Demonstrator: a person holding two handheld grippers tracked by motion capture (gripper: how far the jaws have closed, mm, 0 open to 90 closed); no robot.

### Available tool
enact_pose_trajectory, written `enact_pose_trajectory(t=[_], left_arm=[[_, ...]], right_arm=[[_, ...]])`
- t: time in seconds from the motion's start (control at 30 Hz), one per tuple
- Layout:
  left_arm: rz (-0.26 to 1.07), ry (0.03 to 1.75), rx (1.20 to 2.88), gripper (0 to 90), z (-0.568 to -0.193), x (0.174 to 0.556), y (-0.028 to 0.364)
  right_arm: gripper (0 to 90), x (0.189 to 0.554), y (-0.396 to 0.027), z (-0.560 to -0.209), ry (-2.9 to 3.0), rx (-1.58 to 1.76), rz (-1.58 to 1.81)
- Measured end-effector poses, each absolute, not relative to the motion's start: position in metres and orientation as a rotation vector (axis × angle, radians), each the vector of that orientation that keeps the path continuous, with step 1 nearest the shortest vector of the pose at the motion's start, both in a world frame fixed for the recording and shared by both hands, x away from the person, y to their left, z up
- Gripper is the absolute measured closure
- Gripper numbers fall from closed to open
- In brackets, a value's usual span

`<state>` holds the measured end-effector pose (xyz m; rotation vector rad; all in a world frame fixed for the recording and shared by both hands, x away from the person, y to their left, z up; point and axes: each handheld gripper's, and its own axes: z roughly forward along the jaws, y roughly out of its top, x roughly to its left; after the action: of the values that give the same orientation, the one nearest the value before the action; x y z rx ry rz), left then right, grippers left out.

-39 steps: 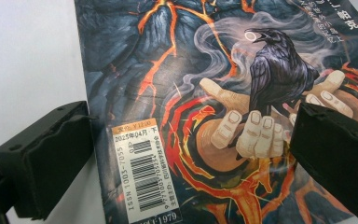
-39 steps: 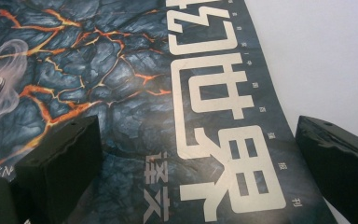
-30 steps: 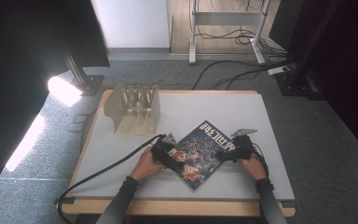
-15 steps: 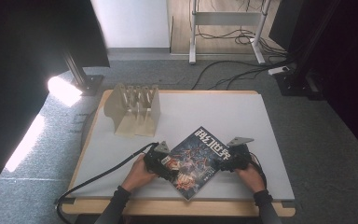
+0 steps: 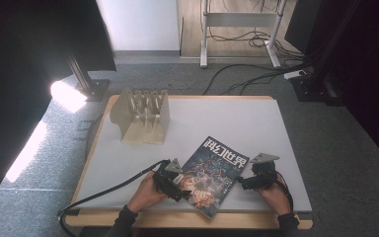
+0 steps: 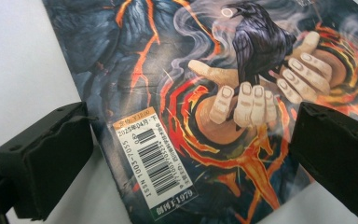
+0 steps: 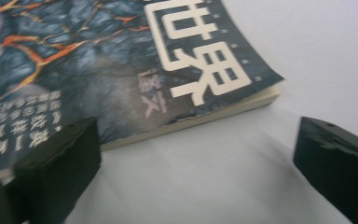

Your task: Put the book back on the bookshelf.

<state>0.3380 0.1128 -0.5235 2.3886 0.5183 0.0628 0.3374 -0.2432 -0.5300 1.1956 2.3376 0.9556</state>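
Observation:
A magazine [image 5: 212, 174] with a dark cover of lava, a crow and a hand lies flat and askew on the white table [image 5: 227, 118], near the front edge. My left gripper [image 5: 181, 185] is at its left edge, open, with the jaws straddling the barcode corner of the magazine [image 6: 205, 107]. To the magazine's right, my right gripper [image 5: 241, 182] is open beside the page edge. In the right gripper view the magazine [image 7: 121, 60] shows its white title characters, and bare table lies between the jaws.
A cardboard rack [image 5: 142, 116] with several upright dividers stands at the back left of the table. A black cable [image 5: 103, 195] trails from the left gripper off the front left. Beyond the table are grey floor, cables and a bright lamp [image 5: 66, 96].
Both hands drew back toward the front edge and the magazine slid nearer with them. The right gripper has come off the magazine and now sits just beside its right edge.

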Motion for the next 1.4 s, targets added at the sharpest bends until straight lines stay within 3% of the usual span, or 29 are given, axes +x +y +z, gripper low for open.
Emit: enact_pose_trajectory(t=[0.1,0.37,0.53,0.8,1.4], left_arm=[[0.022,0.502,2.400,0.0,-0.520,0.346,0.119],[0.190,0.641,2.390,0.0,-0.512,0.380,0.154],[0.209,0.663,2.411,0.0,-0.523,0.393,0.157],[0.238,0.650,2.356,0.0,-0.528,0.386,0.160],[0.170,0.490,2.383,0.0,-0.529,0.361,0.142]], right_arm=[[0.0,0.339,-0.243,-0.530,2.345,1.196,0.944],[0.0,0.343,-0.241,-0.530,2.341,1.216,0.933],[0.0,0.348,-0.238,-0.529,2.337,1.226,0.918],[0.0,0.361,-0.236,-0.529,2.336,1.243,0.908],[0.0,0.410,-0.223,-0.527,2.298,1.300,0.861]])
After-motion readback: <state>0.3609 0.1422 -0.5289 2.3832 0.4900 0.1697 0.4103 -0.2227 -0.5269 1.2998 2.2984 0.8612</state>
